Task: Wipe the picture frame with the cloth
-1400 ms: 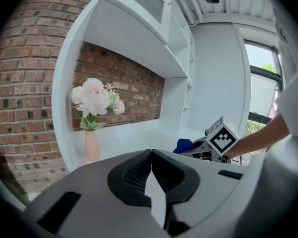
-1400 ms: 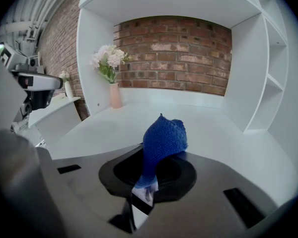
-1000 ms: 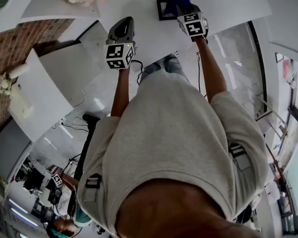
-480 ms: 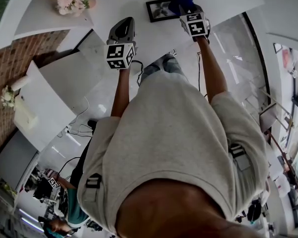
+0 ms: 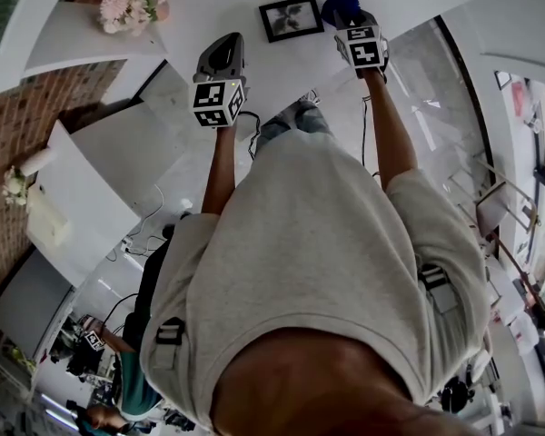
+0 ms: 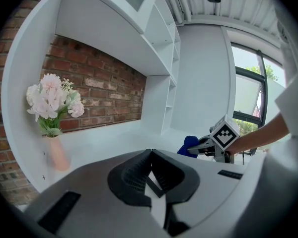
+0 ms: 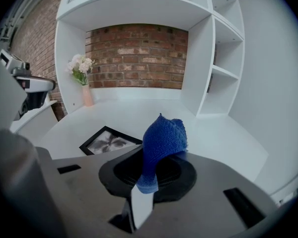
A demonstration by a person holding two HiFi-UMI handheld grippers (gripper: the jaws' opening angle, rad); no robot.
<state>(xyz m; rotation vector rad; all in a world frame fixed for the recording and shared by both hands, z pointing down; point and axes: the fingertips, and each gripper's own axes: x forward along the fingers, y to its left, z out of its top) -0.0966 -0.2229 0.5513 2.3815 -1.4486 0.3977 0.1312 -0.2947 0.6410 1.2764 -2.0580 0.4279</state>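
Note:
The black picture frame (image 5: 291,18) lies flat on the white counter (image 5: 254,62); the right gripper view shows it low at the left (image 7: 109,141). My right gripper (image 5: 347,14) is shut on a bunched blue cloth (image 7: 164,139), which it holds just to the right of the frame and apart from it. The left gripper view also catches the cloth (image 6: 188,145) and the right gripper (image 6: 216,140). My left gripper (image 5: 223,51) hovers over the counter to the frame's left, its jaws (image 6: 149,157) shut with nothing between them.
A vase of pink flowers (image 5: 132,5) stands at the counter's far left against the brick wall (image 7: 136,56). White shelving (image 7: 223,58) rises at the right end. The counter's front edge runs just below both grippers.
The right gripper with the cloth has slid rightwards off the frame, so the whole frame now shows. The left gripper has barely moved.

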